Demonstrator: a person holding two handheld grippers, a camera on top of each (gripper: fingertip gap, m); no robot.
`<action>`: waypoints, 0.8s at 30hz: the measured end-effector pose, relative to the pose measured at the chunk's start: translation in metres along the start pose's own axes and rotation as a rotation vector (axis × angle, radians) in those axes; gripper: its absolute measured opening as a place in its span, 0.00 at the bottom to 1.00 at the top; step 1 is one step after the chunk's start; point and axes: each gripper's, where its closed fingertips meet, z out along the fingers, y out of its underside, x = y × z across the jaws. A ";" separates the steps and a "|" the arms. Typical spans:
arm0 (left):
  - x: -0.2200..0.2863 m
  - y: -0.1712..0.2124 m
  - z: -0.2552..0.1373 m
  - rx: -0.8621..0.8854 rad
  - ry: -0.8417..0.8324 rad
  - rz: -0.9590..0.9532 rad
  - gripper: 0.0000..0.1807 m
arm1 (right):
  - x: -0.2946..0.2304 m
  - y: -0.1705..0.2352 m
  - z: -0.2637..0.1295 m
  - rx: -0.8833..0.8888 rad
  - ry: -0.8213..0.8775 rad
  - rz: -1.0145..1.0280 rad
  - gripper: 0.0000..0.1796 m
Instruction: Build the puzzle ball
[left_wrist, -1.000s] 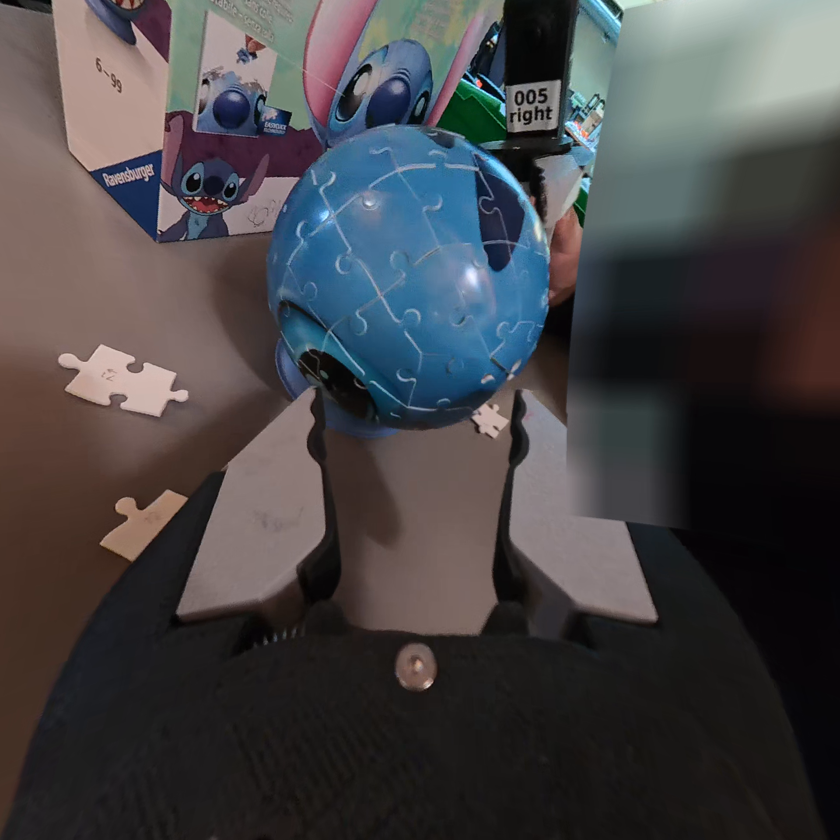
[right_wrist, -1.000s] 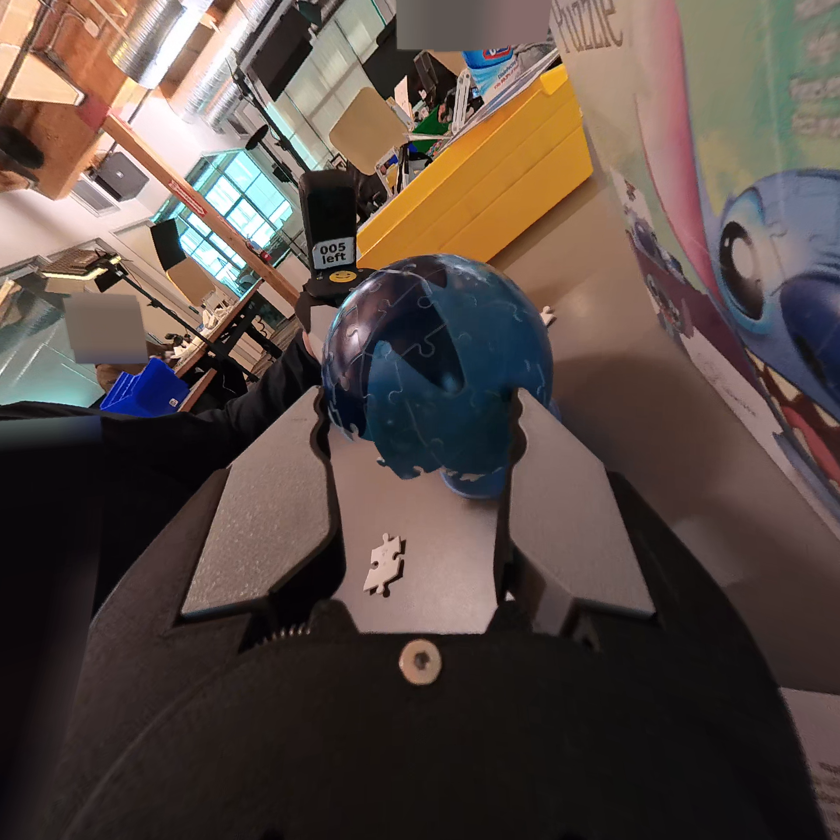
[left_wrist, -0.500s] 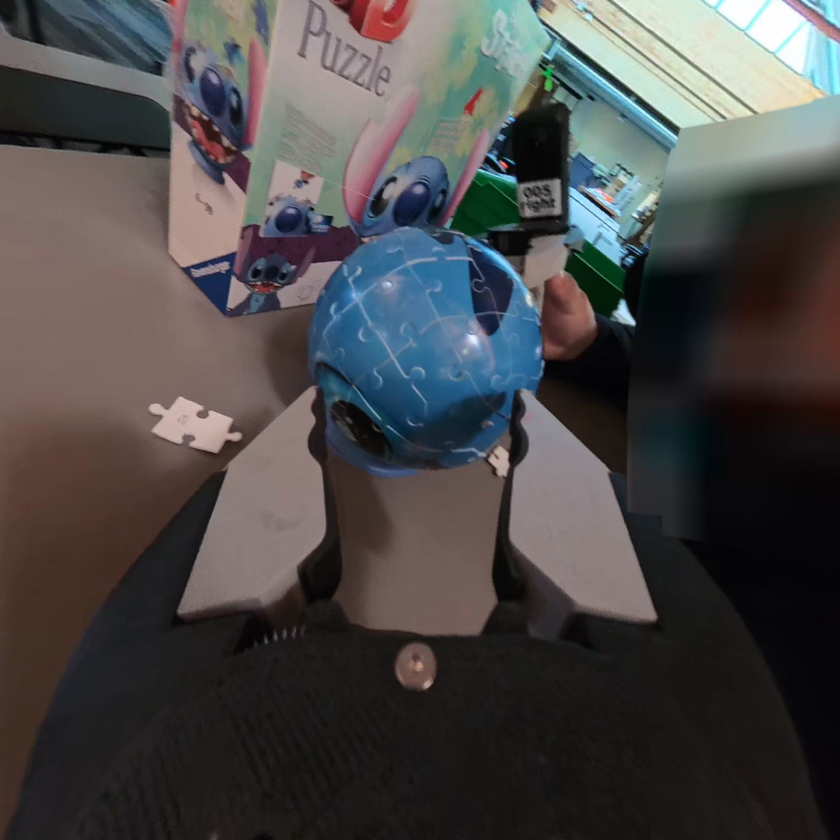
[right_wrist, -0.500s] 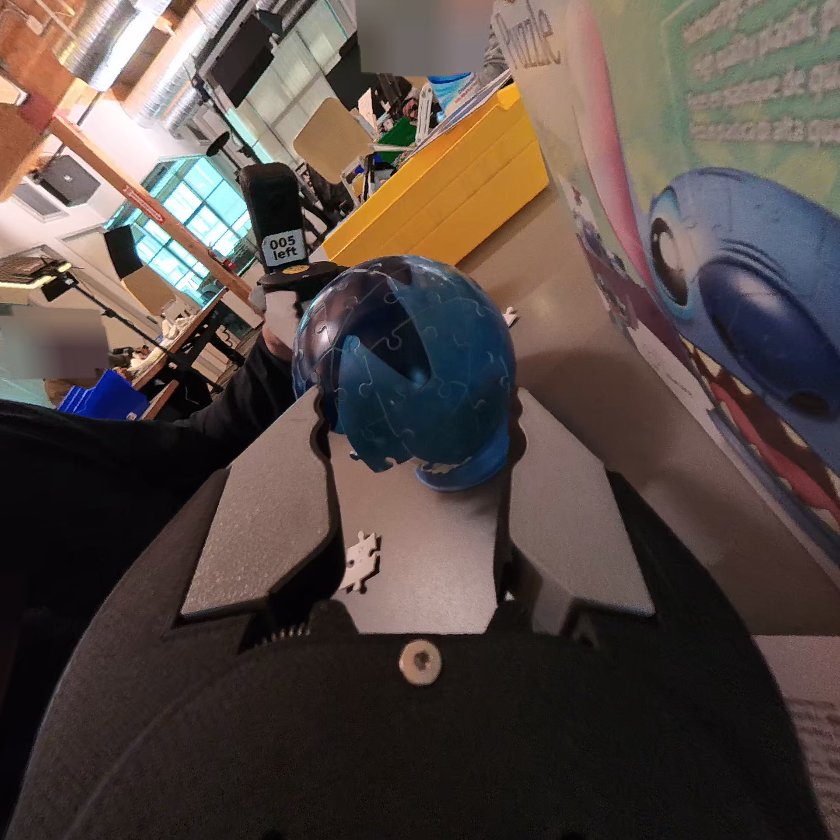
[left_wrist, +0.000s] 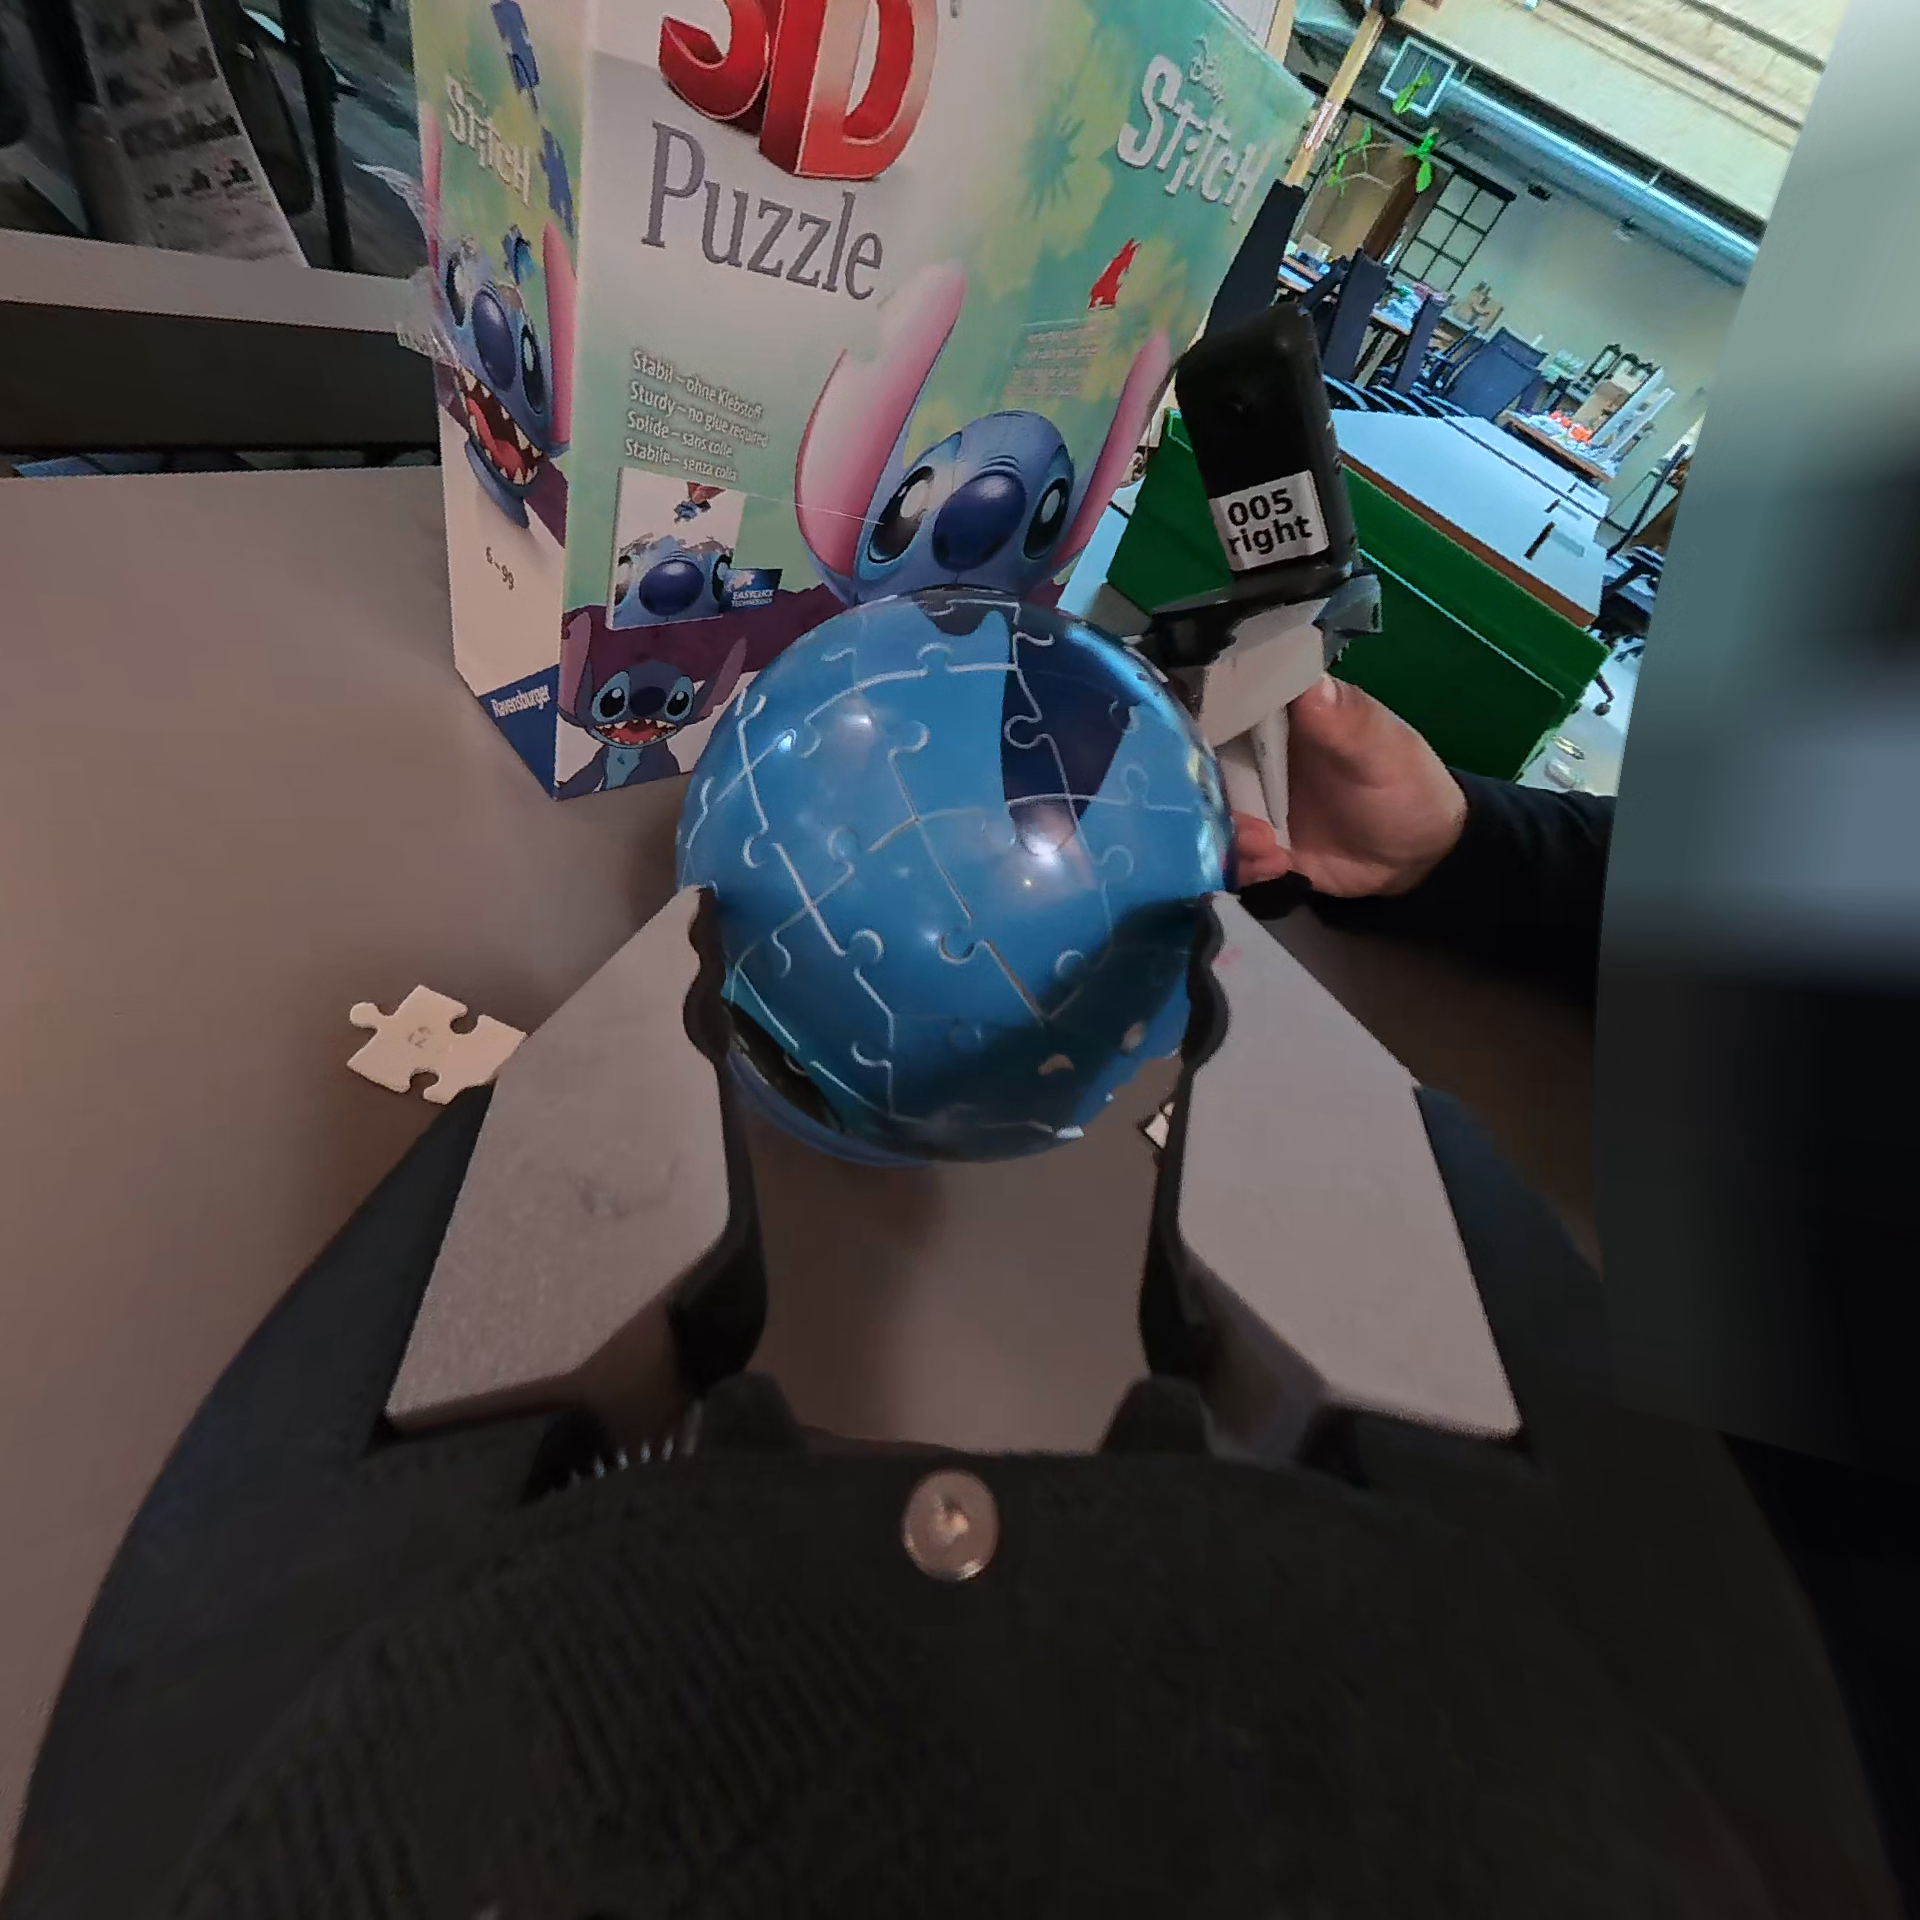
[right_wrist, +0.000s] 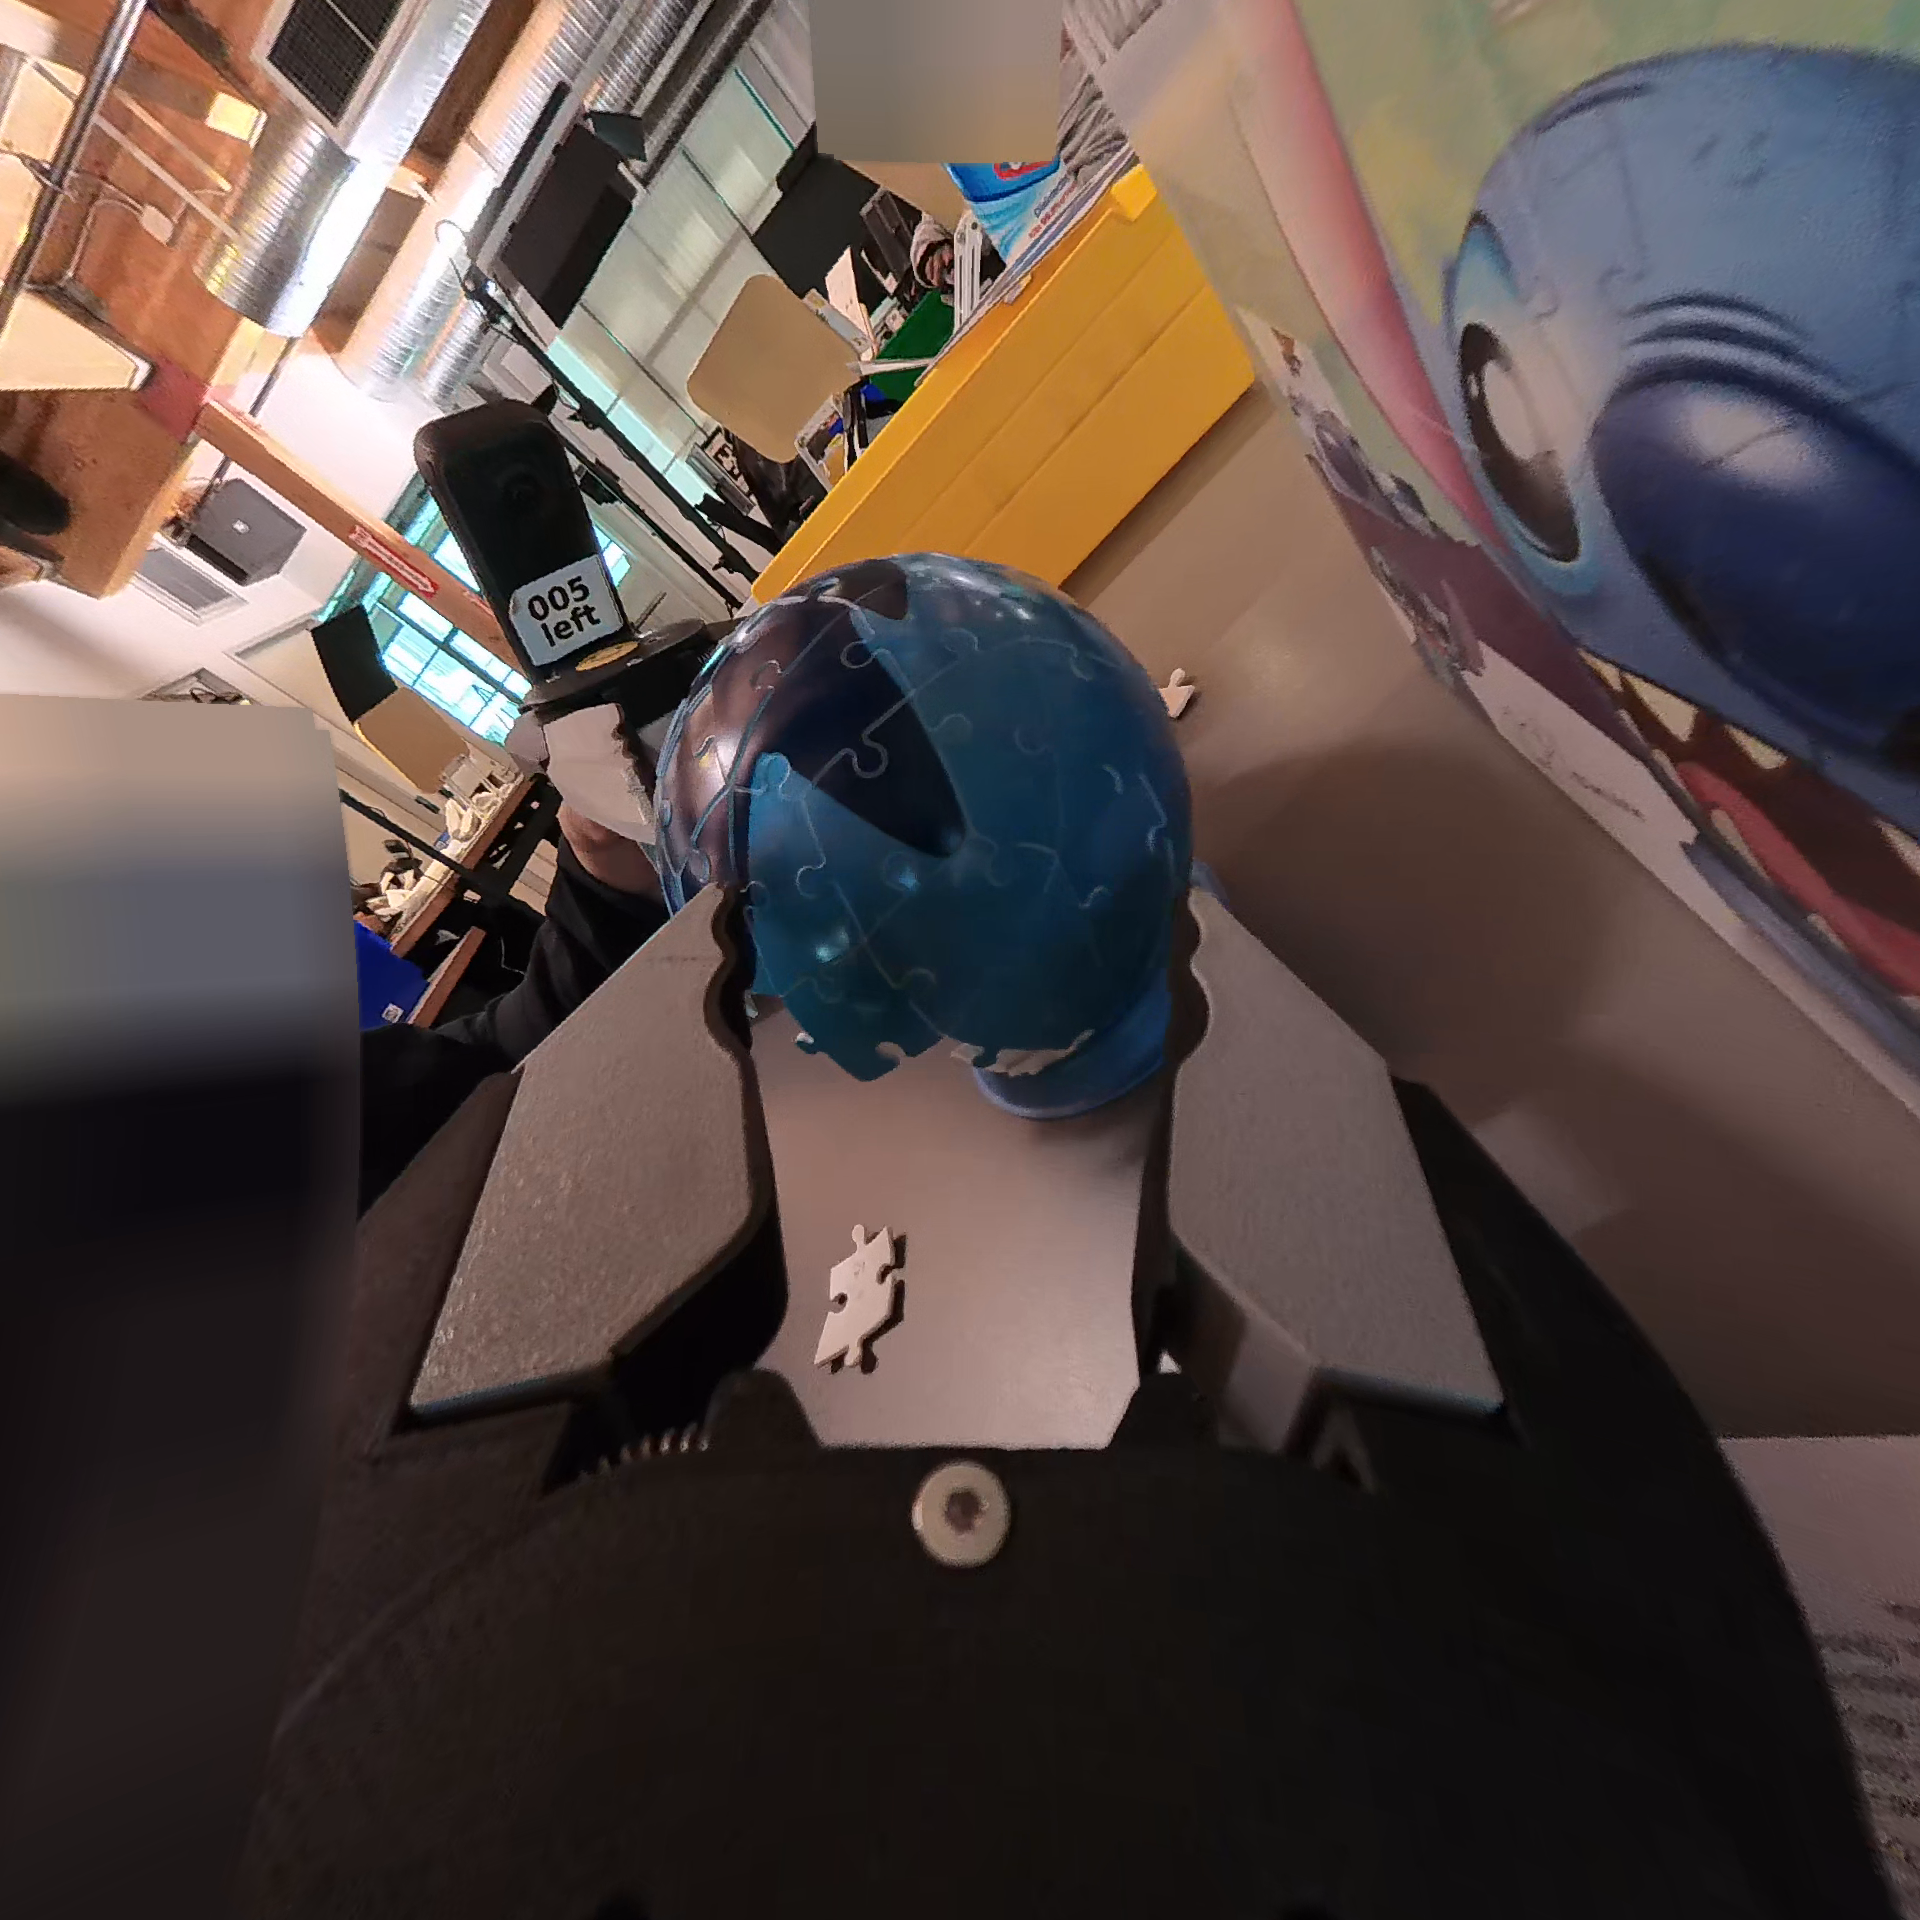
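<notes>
The blue puzzle ball (left_wrist: 935, 883) stands on a blue stand (left_wrist: 883, 1138) on the grey table. A dark gap of missing pieces (left_wrist: 1060, 727) shows near its top. My left gripper (left_wrist: 951, 914) is open, with its fingertips on either side of the ball's lower half. In the right wrist view the ball (right_wrist: 966, 883) shows the same gap (right_wrist: 894, 769), with the stand (right_wrist: 1081, 1070) under it. My right gripper (right_wrist: 956, 914) is open and flanks the ball from the opposite side. A white loose piece (right_wrist: 862, 1299) lies on the table between the right fingers.
The tall puzzle box (left_wrist: 831, 364) stands just behind the ball and fills the right side of the right wrist view (right_wrist: 1662, 520). Another white loose piece (left_wrist: 431, 1039) lies left of my left fingers. A small piece (right_wrist: 1179, 691) lies beyond the ball. A yellow bin (right_wrist: 1039, 416) stands farther back. The white loose piece (right_wrist: 862, 1299) is about equally far from each gripper, around 12 cm.
My left gripper has moved forward and levelled out, so the ball now sits between its fingertips. The right gripper has edged closer around the ball. Neither gripper's opening has changed.
</notes>
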 end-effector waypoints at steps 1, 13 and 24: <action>0.000 0.000 0.000 -0.001 0.001 -0.002 0.49 | 0.000 0.001 0.001 -0.005 -0.002 0.000 0.44; 0.000 0.010 -0.002 -0.030 0.024 -0.002 0.49 | -0.014 -0.008 0.000 0.012 -0.035 -0.027 0.42; 0.003 0.001 -0.009 0.009 0.052 -0.037 0.45 | -0.002 -0.011 -0.010 0.043 0.004 -0.020 0.42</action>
